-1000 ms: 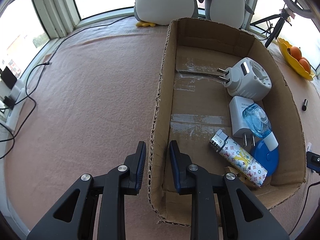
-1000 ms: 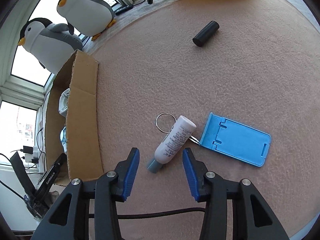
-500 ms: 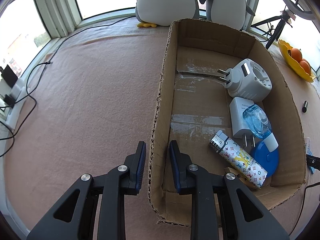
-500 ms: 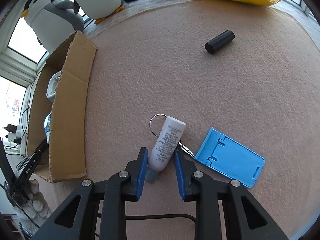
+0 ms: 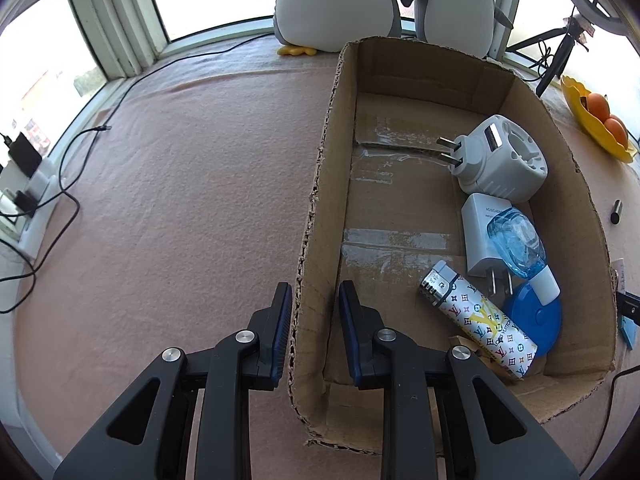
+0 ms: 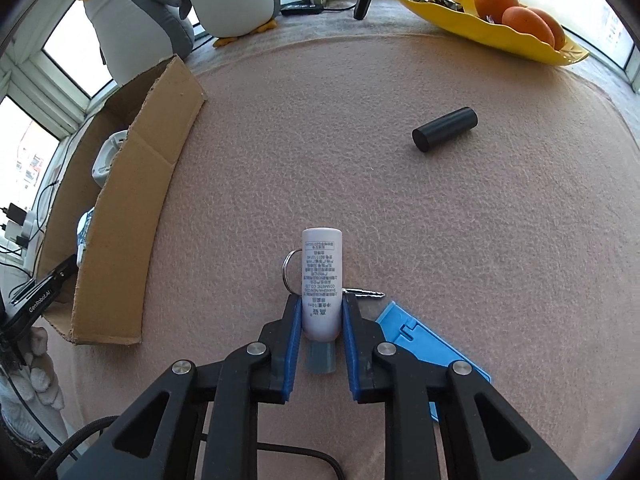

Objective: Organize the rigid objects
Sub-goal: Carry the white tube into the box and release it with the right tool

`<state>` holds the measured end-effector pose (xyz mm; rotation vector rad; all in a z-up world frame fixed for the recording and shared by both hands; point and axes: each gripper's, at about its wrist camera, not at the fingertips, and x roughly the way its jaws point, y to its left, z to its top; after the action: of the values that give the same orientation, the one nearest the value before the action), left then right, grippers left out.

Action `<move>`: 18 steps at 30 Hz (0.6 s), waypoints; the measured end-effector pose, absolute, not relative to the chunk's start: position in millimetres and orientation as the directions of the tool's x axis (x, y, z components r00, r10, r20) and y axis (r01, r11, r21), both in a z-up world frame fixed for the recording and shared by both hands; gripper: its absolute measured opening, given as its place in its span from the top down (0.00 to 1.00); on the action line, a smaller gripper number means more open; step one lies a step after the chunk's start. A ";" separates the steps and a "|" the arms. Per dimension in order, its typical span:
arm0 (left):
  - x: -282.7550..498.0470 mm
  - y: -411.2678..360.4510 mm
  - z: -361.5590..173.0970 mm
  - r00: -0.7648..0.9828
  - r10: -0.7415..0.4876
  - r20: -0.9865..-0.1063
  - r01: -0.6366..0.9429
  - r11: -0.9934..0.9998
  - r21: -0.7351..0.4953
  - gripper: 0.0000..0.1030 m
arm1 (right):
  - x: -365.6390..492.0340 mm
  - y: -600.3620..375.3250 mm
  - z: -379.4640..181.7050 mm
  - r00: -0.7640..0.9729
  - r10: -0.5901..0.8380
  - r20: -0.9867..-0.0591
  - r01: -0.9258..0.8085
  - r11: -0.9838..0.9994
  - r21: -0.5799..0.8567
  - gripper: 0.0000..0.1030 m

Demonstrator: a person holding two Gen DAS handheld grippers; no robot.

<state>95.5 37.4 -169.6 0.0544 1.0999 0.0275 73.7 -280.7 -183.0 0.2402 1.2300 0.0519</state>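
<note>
On the pink felt surface, the right gripper (image 6: pixel 320 318) is closing on the small white tube with a grey cap (image 6: pixel 321 284), pads touching it, having swung square since a second ago. Crowding it are a metal key ring (image 6: pixel 291 270) and flat blue plastic stand (image 6: pixel 424 344). The left gripper (image 5: pixel 313 306) is still pinching the open cardboard box (image 5: pixel 316 200) wall.

box (image 5: pixel 320 184): rough corrugated cardboard | table cover (image 6: pixel 400 208): matt pink cloth | tube (image 6: pixel 321 280): smooth glossy plastic
</note>
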 end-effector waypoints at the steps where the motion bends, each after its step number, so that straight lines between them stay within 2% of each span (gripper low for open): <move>1: 95.6 37.6 -169.6 0.453 0.048 -0.890 0.005 0.998 0.056 0.78 | 73.7 -281.9 -182.6 0.337 0.173 -0.925 0.091 0.972 0.215 0.83; 9: 95.9 38.1 -169.9 0.451 0.044 -0.891 0.008 0.999 0.053 0.78 | 65.3 -279.5 -148.8 0.412 0.205 -0.888 0.077 0.963 0.258 0.83; 18: 95.8 38.1 -170.3 0.451 0.039 -0.892 0.005 0.999 0.047 0.78 | 60.0 -240.9 -104.5 0.475 0.284 -0.833 -0.030 0.951 0.307 0.83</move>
<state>95.8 38.1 -170.3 0.0443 1.1026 0.0215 60.0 -240.9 -104.5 0.2650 1.0618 0.1948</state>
